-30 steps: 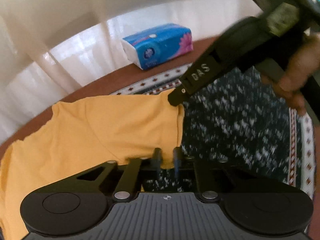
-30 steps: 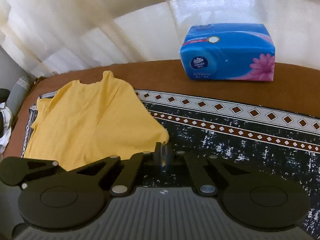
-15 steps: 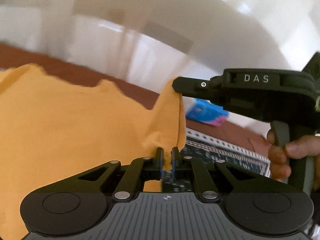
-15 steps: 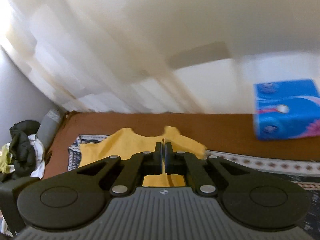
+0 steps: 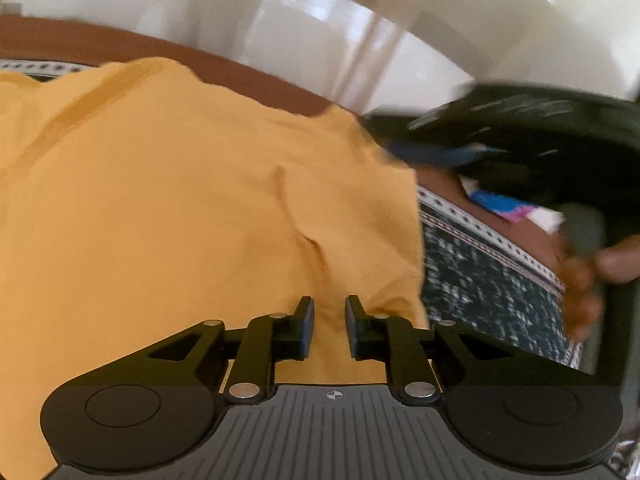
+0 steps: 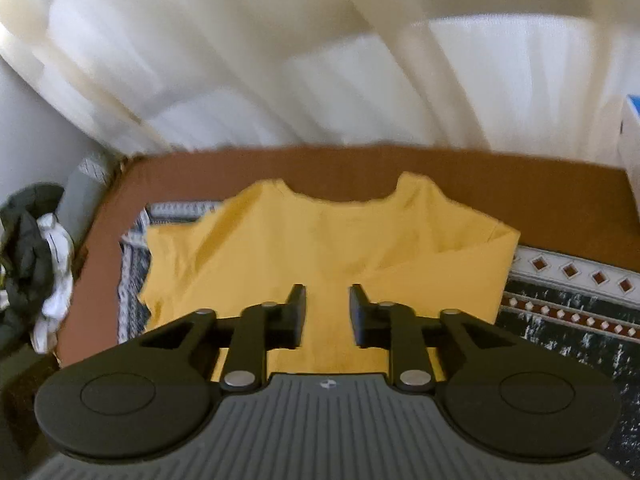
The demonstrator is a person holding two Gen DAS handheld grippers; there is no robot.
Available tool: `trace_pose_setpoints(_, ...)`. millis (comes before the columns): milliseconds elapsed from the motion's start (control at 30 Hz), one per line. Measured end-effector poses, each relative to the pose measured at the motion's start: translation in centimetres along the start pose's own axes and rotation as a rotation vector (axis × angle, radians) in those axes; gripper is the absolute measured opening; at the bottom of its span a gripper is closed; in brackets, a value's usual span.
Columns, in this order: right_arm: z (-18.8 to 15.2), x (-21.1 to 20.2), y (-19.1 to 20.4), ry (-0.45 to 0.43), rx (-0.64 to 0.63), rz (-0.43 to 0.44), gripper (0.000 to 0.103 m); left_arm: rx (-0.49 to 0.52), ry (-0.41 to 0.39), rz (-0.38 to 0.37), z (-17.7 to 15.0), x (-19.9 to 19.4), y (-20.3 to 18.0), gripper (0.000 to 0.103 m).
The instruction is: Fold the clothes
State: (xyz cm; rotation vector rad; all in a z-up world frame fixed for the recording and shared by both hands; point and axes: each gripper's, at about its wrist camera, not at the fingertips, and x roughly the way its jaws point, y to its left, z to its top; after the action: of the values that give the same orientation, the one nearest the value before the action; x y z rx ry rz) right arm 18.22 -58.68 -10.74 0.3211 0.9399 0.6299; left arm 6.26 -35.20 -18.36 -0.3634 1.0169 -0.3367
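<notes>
— Where's the shirt from your claws?

— The yellow T-shirt (image 6: 320,248) lies spread on the patterned rug (image 6: 568,304), straight ahead of and under both. Its neckline points away from me toward the curtain (image 6: 320,80), so the long axis runs out from me. The right edge already shows a flap doubled inward.

— And the claws?

— My right claw (image 6: 327,312) stands parted with nothing between the fingers, hanging over the near middle of the cloth. My left claw (image 5: 327,326) is parted too, with cloth showing in the gap (lying beneath or caught there, I cannot tell).

— Which is nearer the unfolded side?

— Judging by the right wrist view, the left sleeve lies flat and out toward the clothes pile (image 6: 32,264), so my left claw would be nearer it.
</notes>
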Motion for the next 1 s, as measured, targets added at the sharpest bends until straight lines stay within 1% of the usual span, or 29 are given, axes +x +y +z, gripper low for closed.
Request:
trace_pose_setpoints(33,0.4,-1.0,-0.3,-0.044,0.010,0.006,0.036,0.004,-0.003,0.003,0.2,0.1,-0.1,0.032)
trace_pose_setpoints(67,0.8,-1.9,-0.5,-0.076,0.012,-0.005,0.039,0.008,-0.006,0.006,0.4,0.2,-0.1,0.032)
trace_pose_setpoints(100,1.3,-2.6,-0.9,-0.094,0.005,-0.025,0.039,0.012,-0.008,0.008,0.6,0.4,-0.2,0.034)
trace_pose_setpoints(133,1.7,-3.2,-1.5,-0.102,-0.002,-0.052,0.039,0.016,-0.011,0.011,0.8,0.5,-0.3,0.039)
trace_pose_setpoints(167,1.9,-3.5,-2.2,-0.102,0.000,-0.076,0.039,0.021,-0.014,0.014,1.0,0.6,-0.3,0.041)
trace_pose_setpoints(200,1.9,-3.6,-3.0,-0.093,0.010,-0.103,0.039,0.025,-0.017,0.017,1.2,0.7,-0.4,0.044)
trace_pose_setpoints(333,0.2,-2.9,-6.0,-0.037,0.058,-0.158,0.041,0.041,-0.028,0.028,2.0,1.2,-0.7,0.045)
trace_pose_setpoints(467,-1.5,-1.7,-7.6,-0.006,0.132,-0.126,0.041,0.063,-0.030,0.039,2.4,1.7,-1.0,0.045)
trace_pose_setpoints(600,-2.3,-0.4,-7.9,0.016,0.145,-0.110,0.041,0.093,-0.016,0.050,2.1,2.3,-1.3,0.045)
trace_pose_setpoints(633,-2.3,-0.1,-7.9,0.021,0.146,-0.103,0.040,0.102,-0.015,0.054,2.1,2.5,-1.5,0.045)
trace_pose_setpoints(667,-2.2,0.2,-7.9,0.027,0.146,-0.095,0.032,0.111,-0.015,0.058,2.1,2.6,-1.6,0.045)
trace_pose_setpoints(700,-2.1,0.3,-8.0,0.028,0.146,-0.089,0.019,0.119,-0.014,0.057,2.1,2.7,-1.7,0.045)
trace_pose_setpoints(733,-1.9,0.3,-8.1,0.029,0.146,-0.083,0.003,0.127,-0.012,0.052,2.1,2.7,-1.8,0.045)
trace_pose_setpoints(833,-1.5,-0.5,-8.9,-0.004,0.162,-0.125,0.002,0.154,-0.017,0.054,1.8,2.9,-2.1,0.045)
trace_pose_setpoints(967,-2.1,-0.3,-9.4,0.015,0.145,-0.160,0.003,0.188,-0.025,0.066,1.5,2.9,-2.5,0.045)
trace_pose_setpoints(1000,-2.2,-0.4,-9.4,0.012,0.151,-0.153,0.006,0.187,-0.019,0.063,1.6,2.7,-2.5,0.045)
